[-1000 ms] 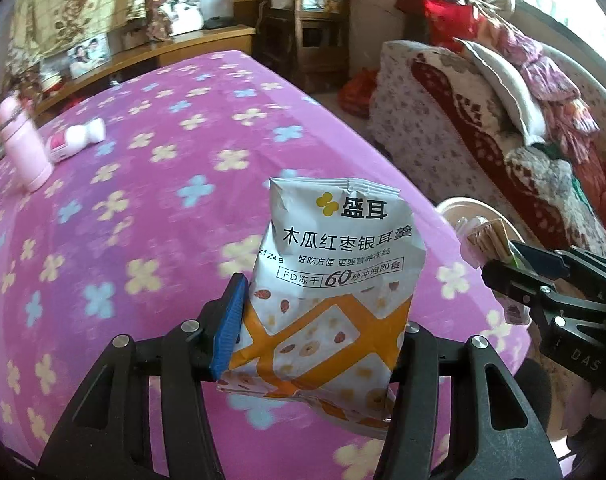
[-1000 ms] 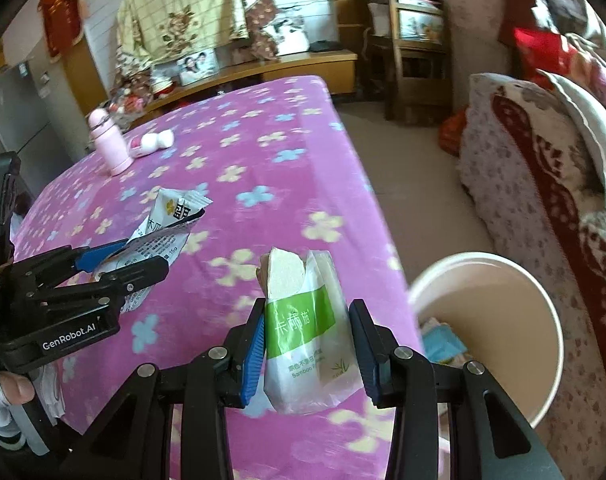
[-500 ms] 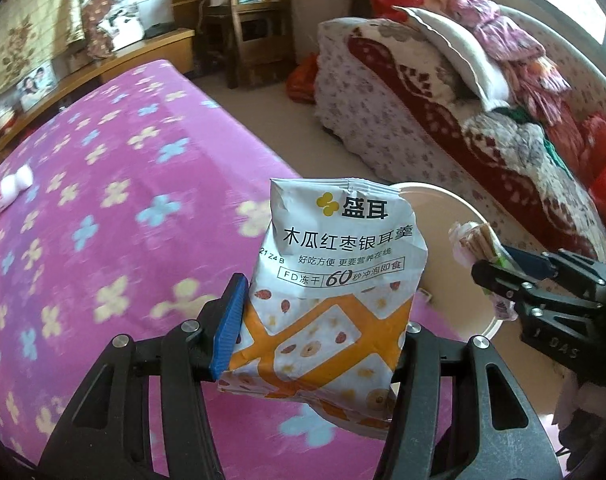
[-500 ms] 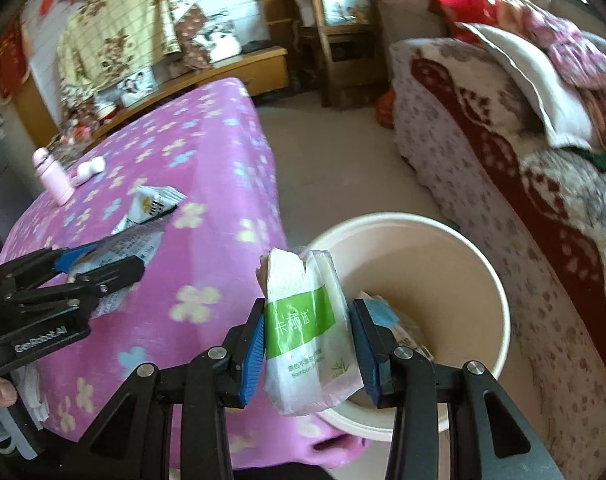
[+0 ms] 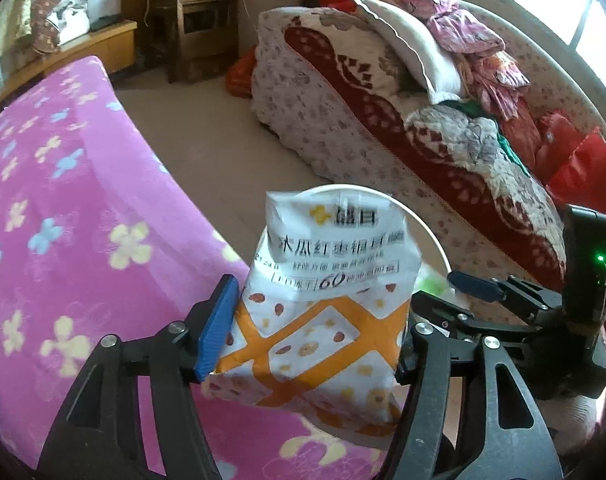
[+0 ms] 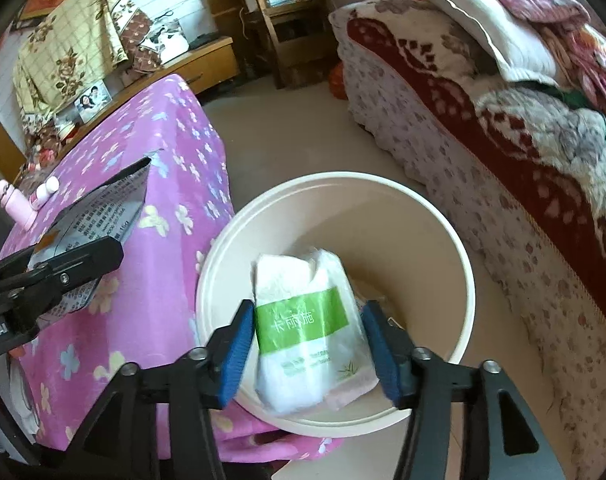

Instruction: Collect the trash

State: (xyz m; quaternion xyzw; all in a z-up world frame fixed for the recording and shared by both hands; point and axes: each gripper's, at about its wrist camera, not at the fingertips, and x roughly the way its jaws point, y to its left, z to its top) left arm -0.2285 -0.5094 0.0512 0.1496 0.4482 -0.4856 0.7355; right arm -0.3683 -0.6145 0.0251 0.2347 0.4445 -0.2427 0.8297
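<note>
Over the cream bin (image 6: 443,240) beside the pink-clothed table (image 6: 151,300), both claws have just opened, tissue pack (image 6: 307,332) and snack bag (image 5: 327,312) loose between.

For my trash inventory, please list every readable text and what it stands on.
"60": snack bag; its other print is blurred.
Green band of tissue pack: white characters, too blurred.
"ot.AI", cut off: left tongs, whose jaws have just been opening, the bag between them.

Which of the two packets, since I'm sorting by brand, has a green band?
The white tissue pack above the cream bin; the snack packet shows an orange lattice instead.
</note>
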